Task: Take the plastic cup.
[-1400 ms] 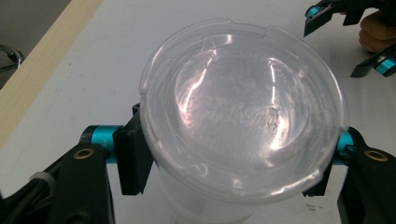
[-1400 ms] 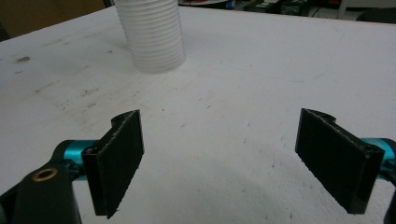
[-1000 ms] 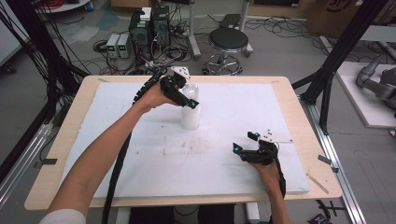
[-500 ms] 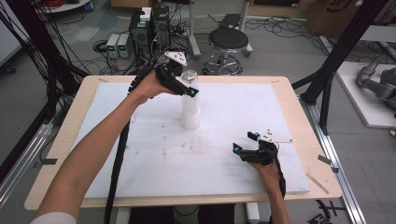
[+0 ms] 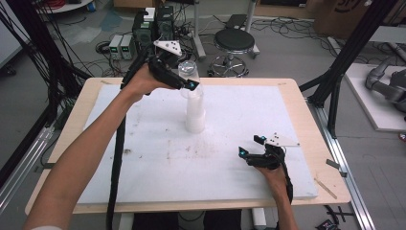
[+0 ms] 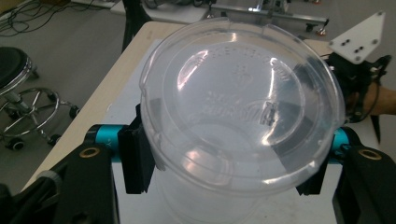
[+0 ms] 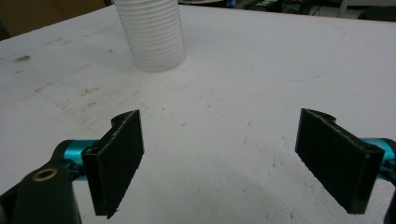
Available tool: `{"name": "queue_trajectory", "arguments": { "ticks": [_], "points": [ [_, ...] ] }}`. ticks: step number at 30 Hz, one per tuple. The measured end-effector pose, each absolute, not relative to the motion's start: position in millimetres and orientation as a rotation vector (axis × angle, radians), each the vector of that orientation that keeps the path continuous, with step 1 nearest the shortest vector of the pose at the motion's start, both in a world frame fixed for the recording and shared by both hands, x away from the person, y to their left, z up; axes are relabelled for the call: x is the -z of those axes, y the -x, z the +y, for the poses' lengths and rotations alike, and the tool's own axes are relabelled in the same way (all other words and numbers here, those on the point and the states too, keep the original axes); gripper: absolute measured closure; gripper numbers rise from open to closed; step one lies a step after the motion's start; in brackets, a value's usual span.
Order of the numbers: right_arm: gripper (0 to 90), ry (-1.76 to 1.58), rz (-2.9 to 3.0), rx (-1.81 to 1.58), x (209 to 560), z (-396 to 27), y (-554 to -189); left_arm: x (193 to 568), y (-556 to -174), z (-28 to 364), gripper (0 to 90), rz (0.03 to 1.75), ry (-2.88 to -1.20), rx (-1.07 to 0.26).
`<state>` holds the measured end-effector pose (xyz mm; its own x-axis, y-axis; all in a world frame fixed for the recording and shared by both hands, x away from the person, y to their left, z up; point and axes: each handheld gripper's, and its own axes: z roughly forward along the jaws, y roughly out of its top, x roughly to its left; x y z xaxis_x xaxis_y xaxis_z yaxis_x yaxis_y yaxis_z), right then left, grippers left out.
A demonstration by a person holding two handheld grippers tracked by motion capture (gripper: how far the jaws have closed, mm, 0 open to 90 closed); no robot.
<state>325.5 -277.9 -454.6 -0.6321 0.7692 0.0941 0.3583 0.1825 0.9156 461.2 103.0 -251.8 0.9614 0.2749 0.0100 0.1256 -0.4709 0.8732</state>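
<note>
Left gripper [image 5: 184, 81] is clamped on a clear plastic cup [image 6: 240, 100], held above the cup stack [image 5: 195, 112] on the counter [image 5: 143, 143]; right gripper [image 5: 251, 146] is held wide open, empty.

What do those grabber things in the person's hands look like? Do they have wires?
Each one is mostly black. The left gripper and right gripper have flat black rectangular jaws on shiny teal bars, with small brass rings near the hinges. A pale three-cornered plate with little dots sits on top of each. A thick black cable trails along the left arm. Both forearms are bare, with no sleeves showing.
</note>
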Motion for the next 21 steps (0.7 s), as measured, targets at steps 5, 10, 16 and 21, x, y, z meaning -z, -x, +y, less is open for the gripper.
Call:
{"name": "queue_trajectory", "arguments": {
  "ticks": [5, 10, 16, 21],
  "points": [
    [15.4, -1.059, 2.075, -1.443, 455, -278, -325, 257, -438, 118, 35.6, 0.260, -2.000, -0.170],
    [15.4, -1.053, 2.074, -1.449, 455, -279, -326, 271, -399, 135, 35.9, 0.246, -1.916, -0.171],
    [15.4, -1.033, 2.074, -1.458, 455, -279, -325, 294, -365, 145, 36.1, 0.264, -1.840, -0.158],
    [15.4, -1.030, 2.074, -1.478, 455, -280, -324, 309, -350, 147, 36.1, 0.277, -1.806, -0.149]
  ]
}}
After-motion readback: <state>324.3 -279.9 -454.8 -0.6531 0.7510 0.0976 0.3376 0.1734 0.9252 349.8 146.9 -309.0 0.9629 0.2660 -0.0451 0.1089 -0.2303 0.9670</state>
